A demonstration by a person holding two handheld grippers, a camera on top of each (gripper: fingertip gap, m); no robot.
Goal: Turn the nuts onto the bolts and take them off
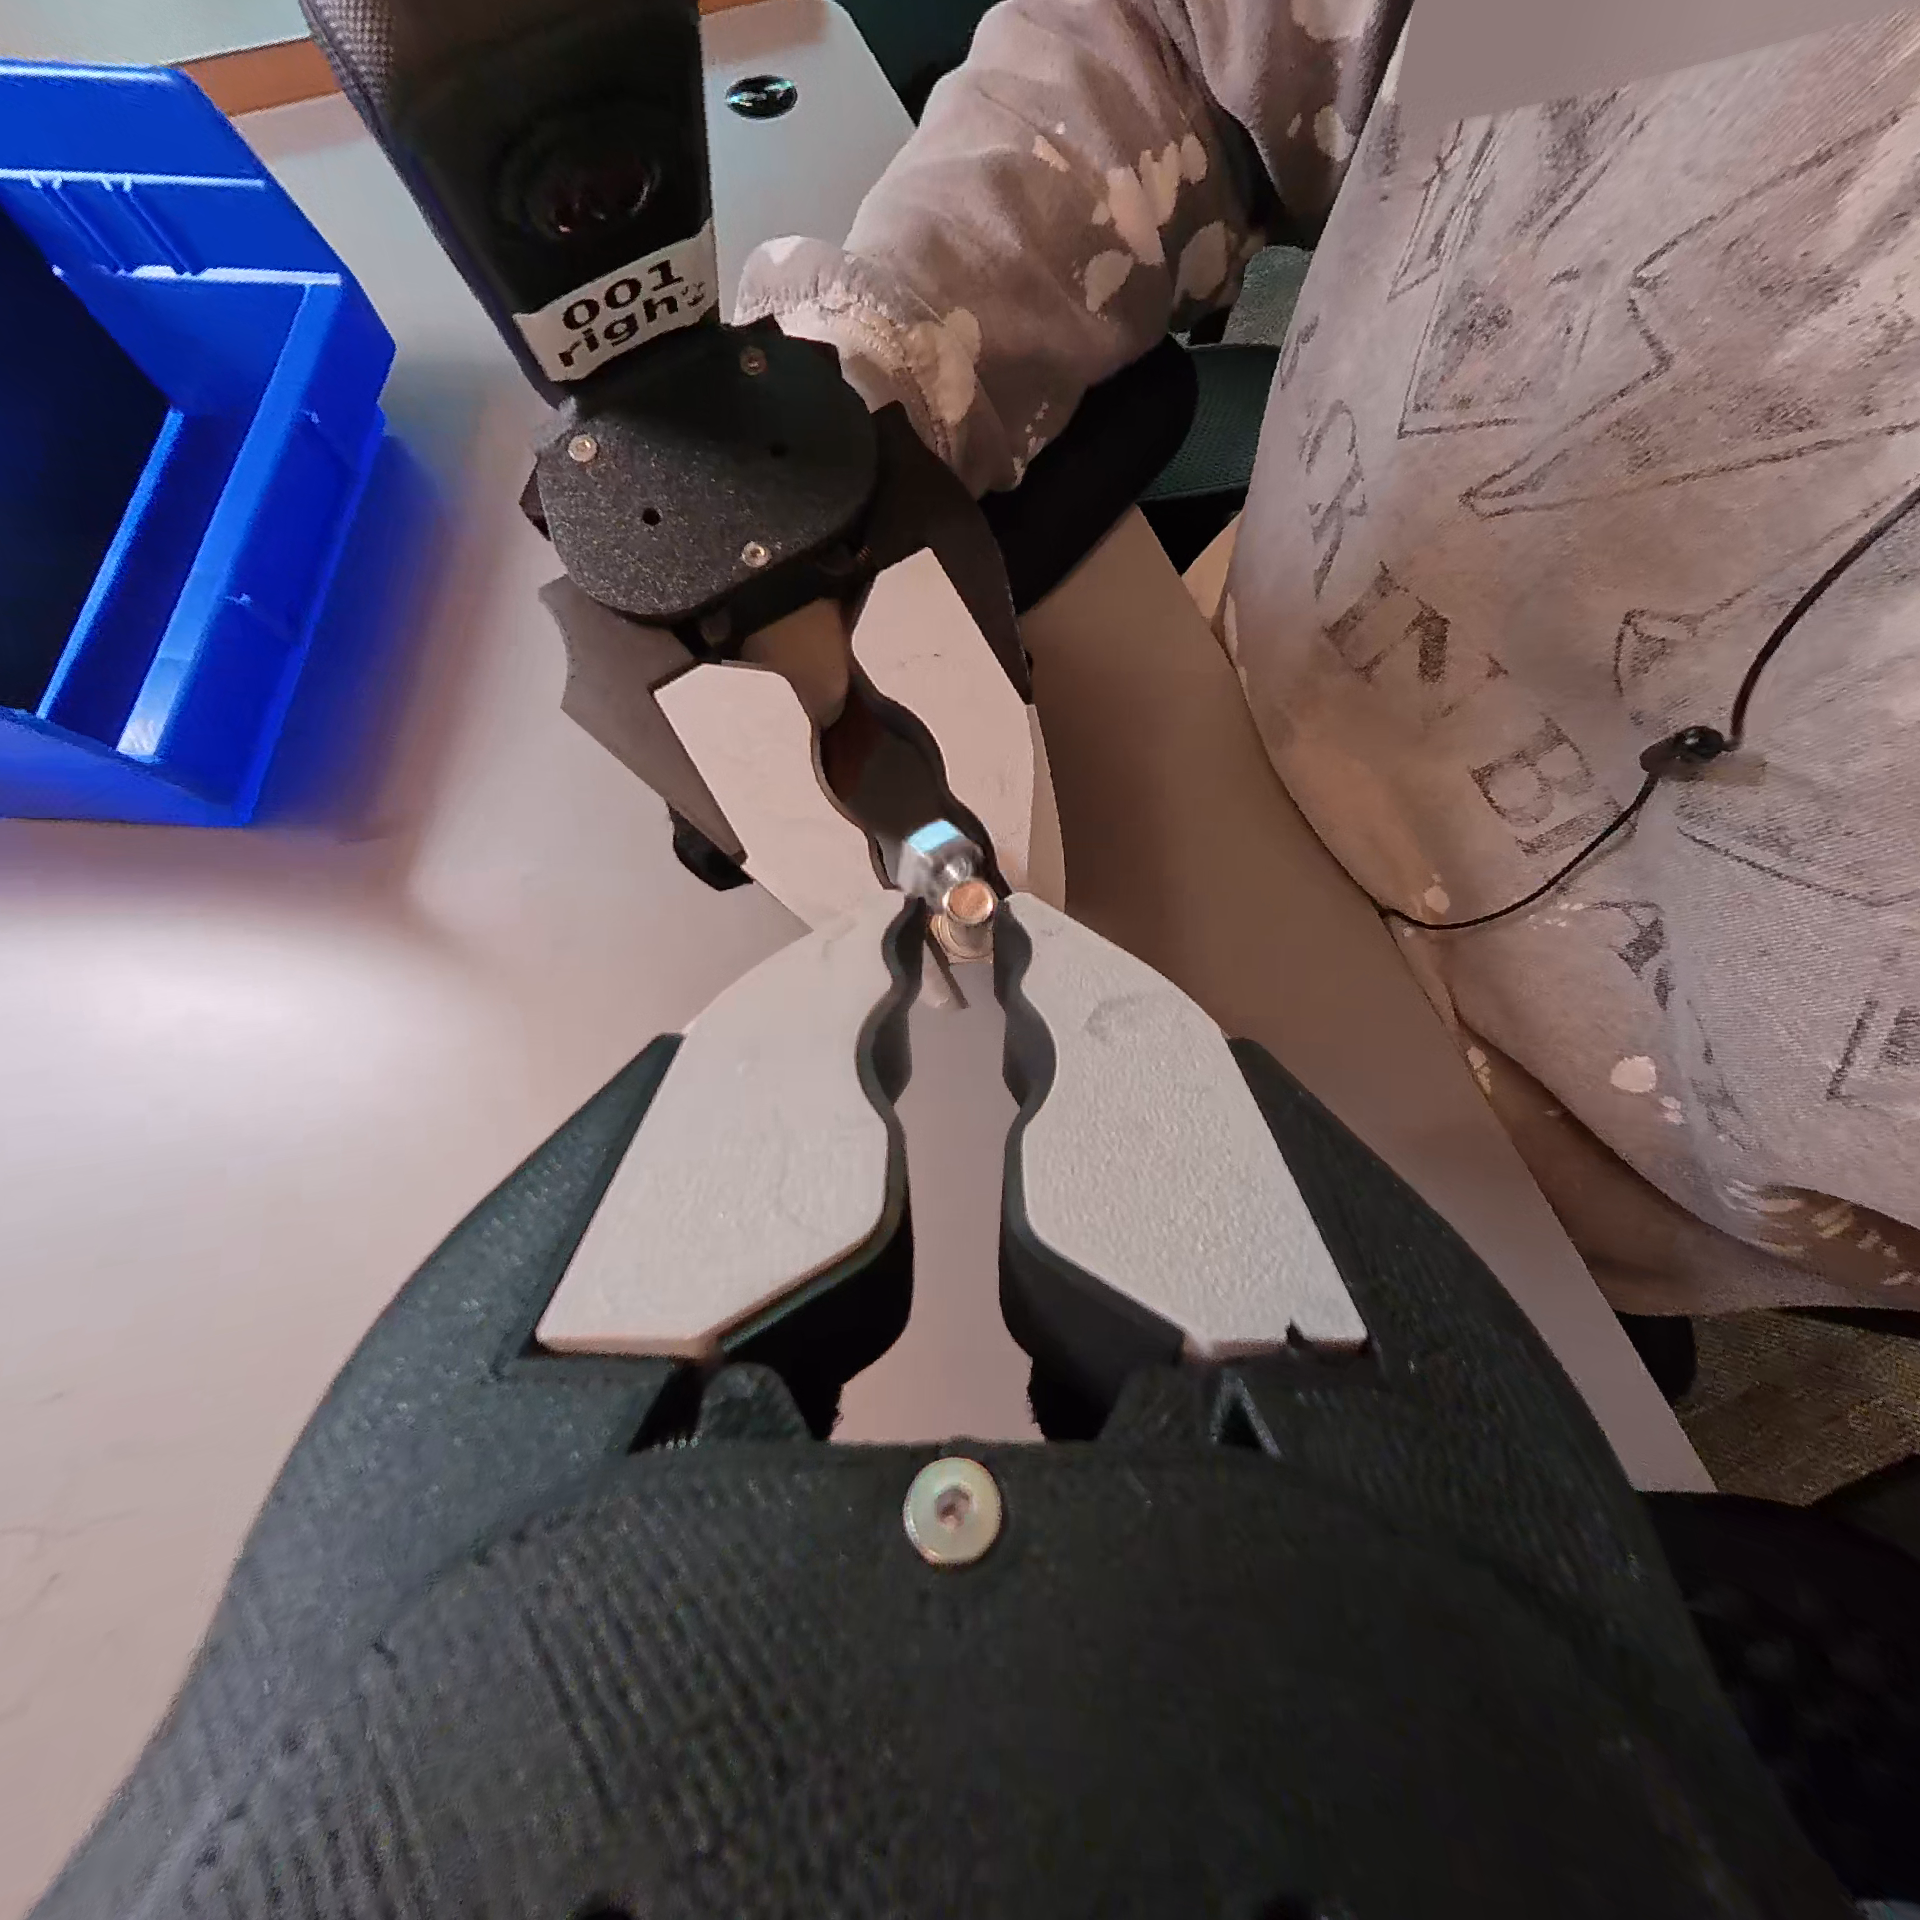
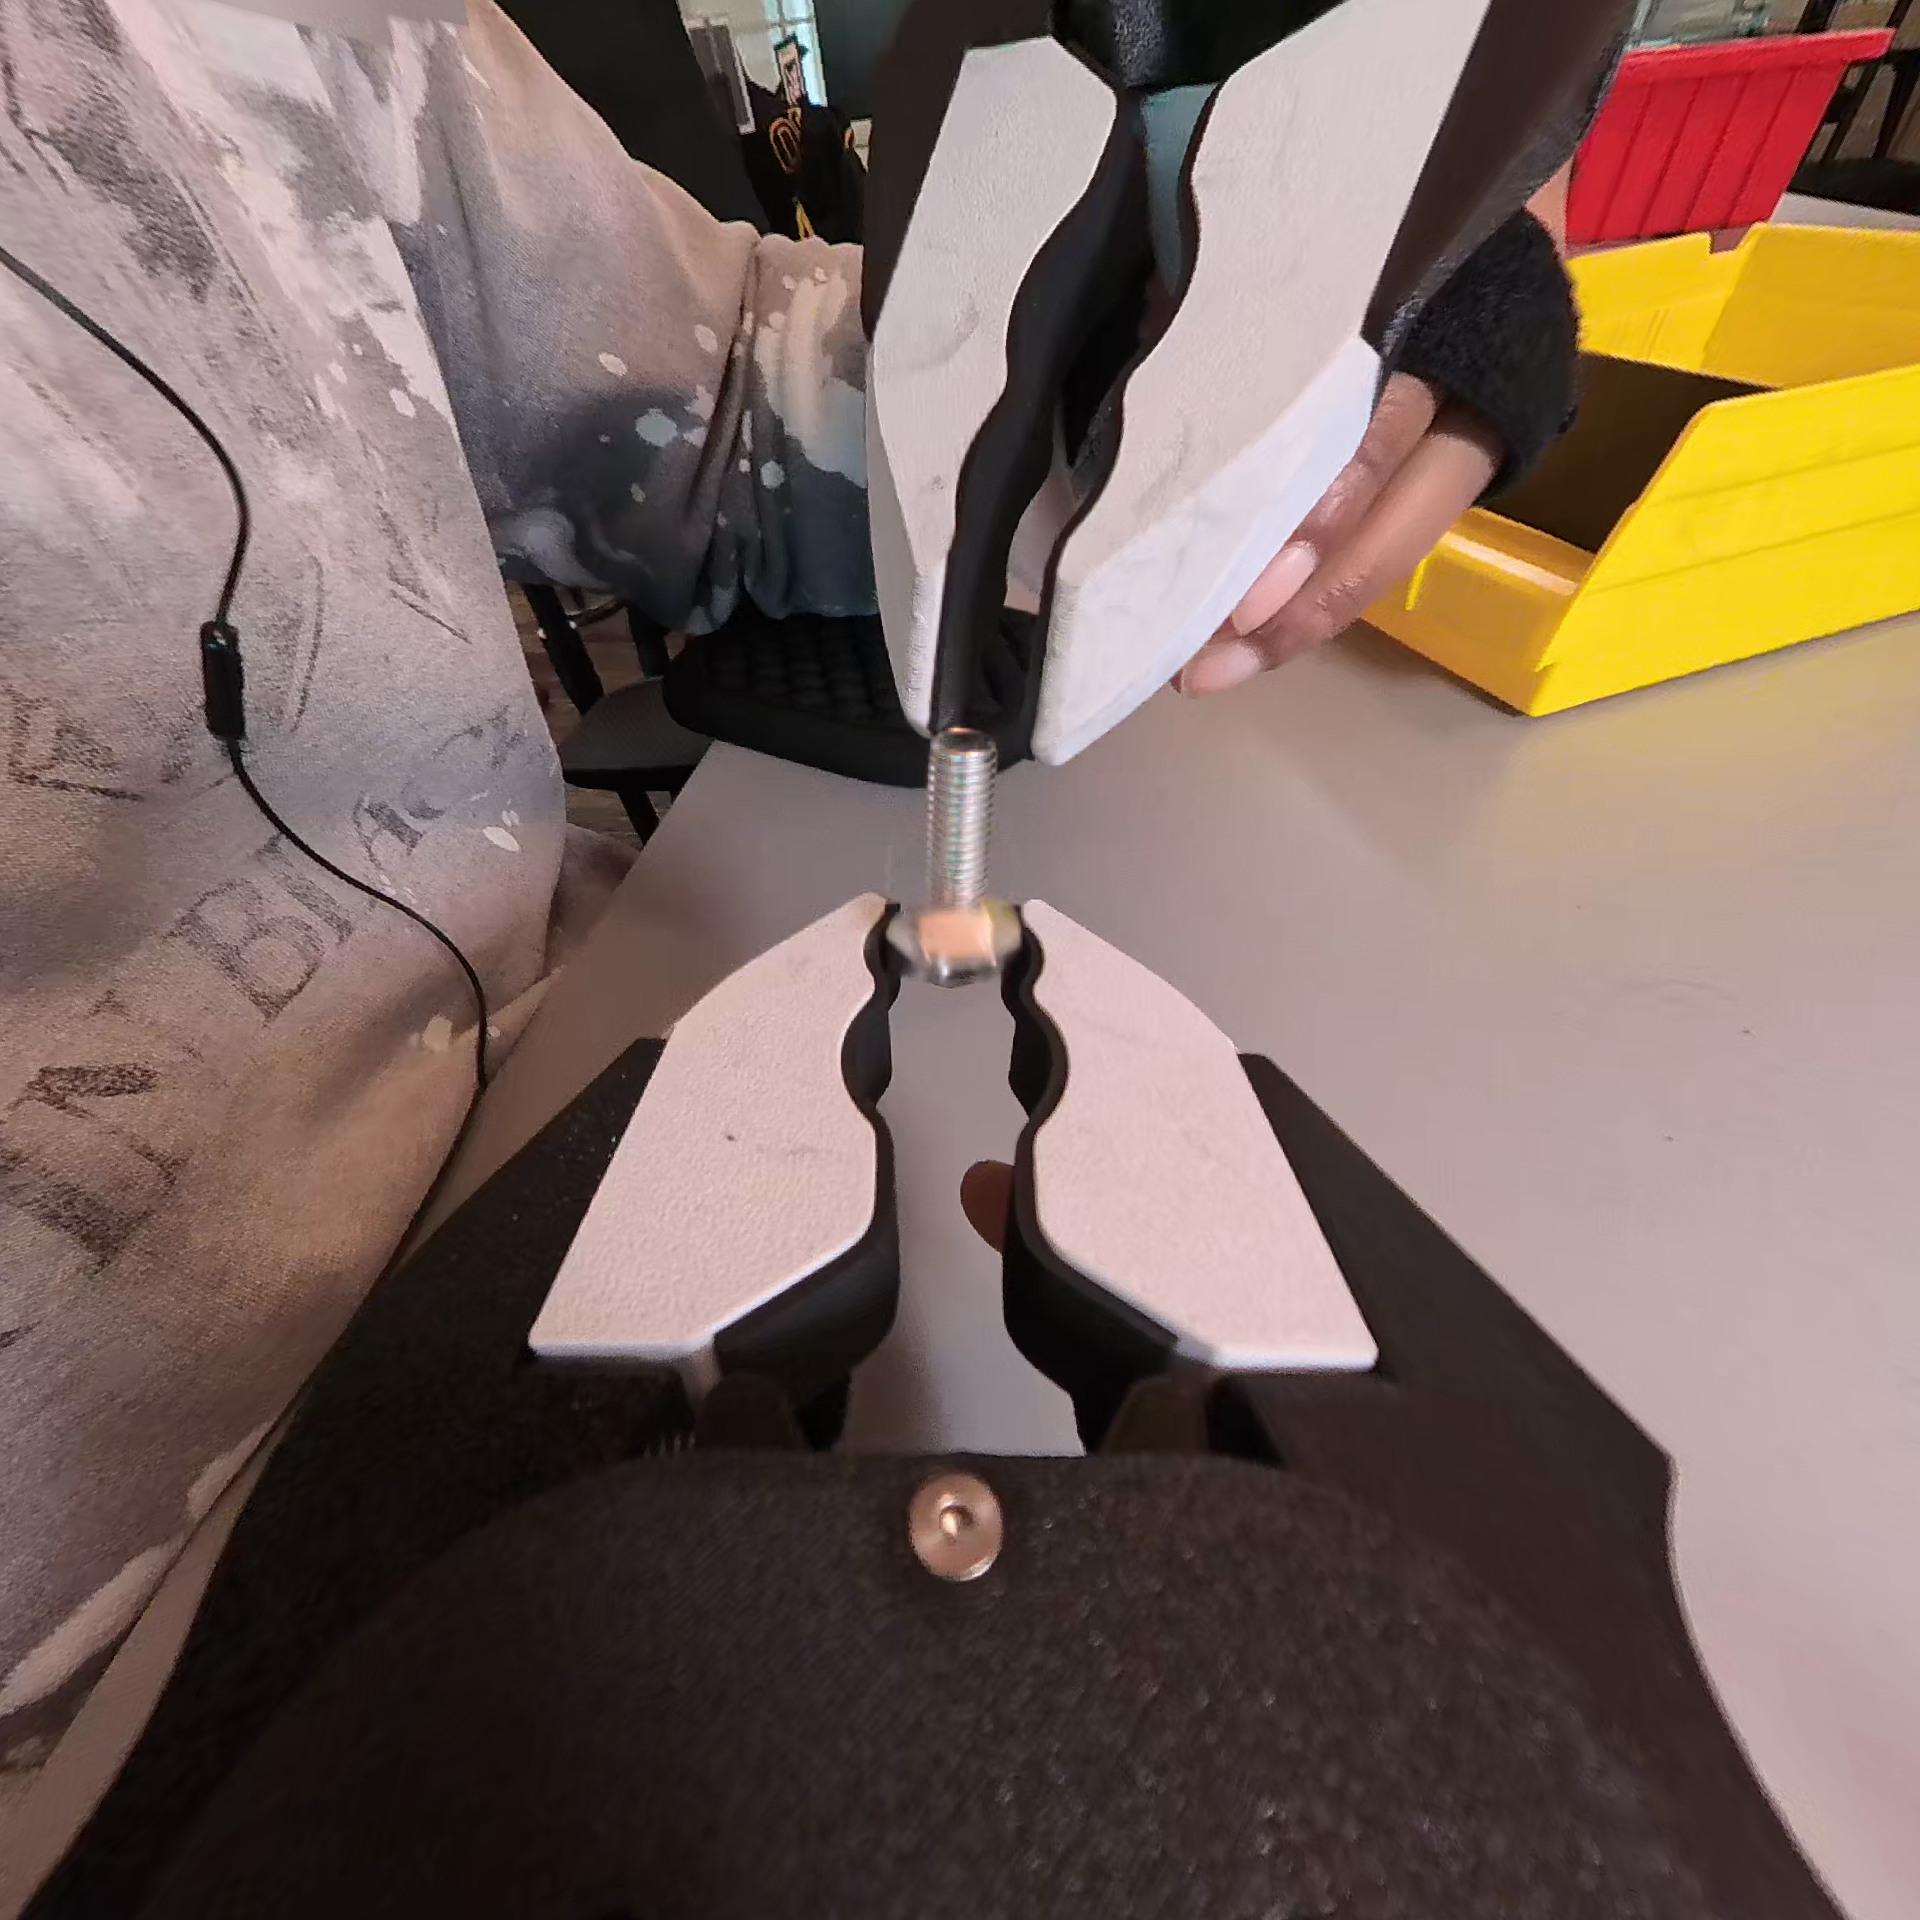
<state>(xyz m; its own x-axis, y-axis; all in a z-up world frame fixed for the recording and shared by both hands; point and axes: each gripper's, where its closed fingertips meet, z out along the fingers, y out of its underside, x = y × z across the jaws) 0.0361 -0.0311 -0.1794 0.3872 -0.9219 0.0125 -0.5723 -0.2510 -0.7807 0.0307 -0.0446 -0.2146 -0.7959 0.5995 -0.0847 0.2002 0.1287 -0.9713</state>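
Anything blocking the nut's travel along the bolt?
Nothing visible. The right gripper holds the nut at one end of the bolt; the left gripper holds the other end. The thread between them is bare.

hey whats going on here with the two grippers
A person is working a nut and a bolt with a gripper in each hand, above a pale table. The left gripper is shut on the bolt at its head end. The right gripper is shut on the hex nut, which sits on the bolt's thread at the far end from the head. Blue, yellow and red bins stand off to the sides.
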